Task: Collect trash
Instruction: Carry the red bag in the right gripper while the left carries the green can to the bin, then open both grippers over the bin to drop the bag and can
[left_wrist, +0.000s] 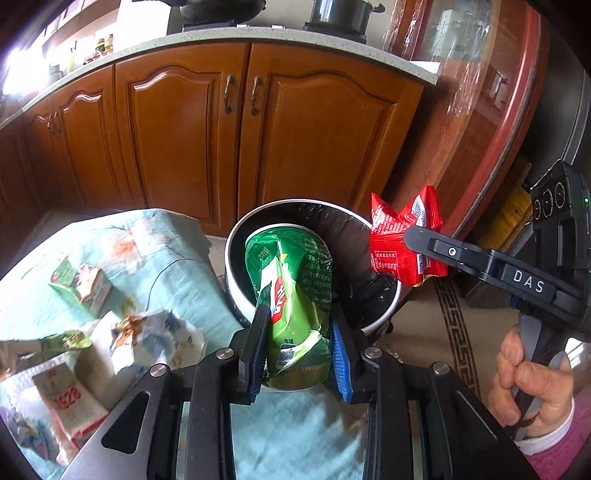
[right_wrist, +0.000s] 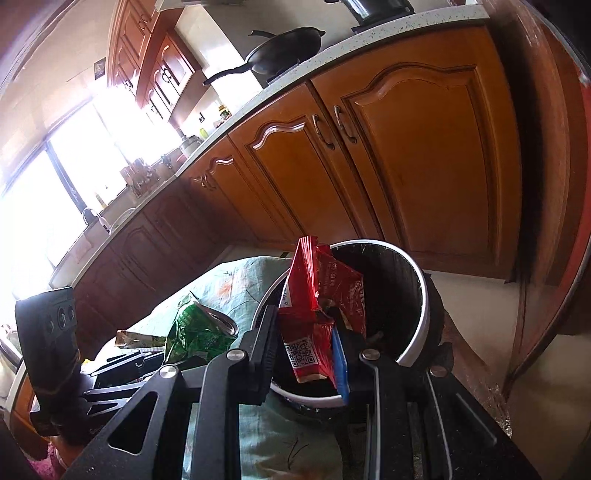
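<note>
My left gripper (left_wrist: 300, 325) is shut on a crumpled green snack bag (left_wrist: 295, 288), held over the near rim of a white trash bin (left_wrist: 236, 236) lined with a black bag. My right gripper (right_wrist: 308, 325) is shut on a red snack wrapper (right_wrist: 317, 295) and holds it over the same bin (right_wrist: 421, 325). In the left wrist view the red wrapper (left_wrist: 399, 236) hangs at the bin's right rim, pinched by the right gripper (left_wrist: 417, 240). In the right wrist view the green bag (right_wrist: 195, 332) shows to the left.
A table with a light blue cloth (left_wrist: 177, 266) carries more trash: a small green carton (left_wrist: 81, 284), crumpled paper wrappers (left_wrist: 147, 339) and a white and red carton (left_wrist: 70, 402). Wooden kitchen cabinets (left_wrist: 240, 129) stand behind the bin. A round wooden table edge (left_wrist: 498, 129) is at right.
</note>
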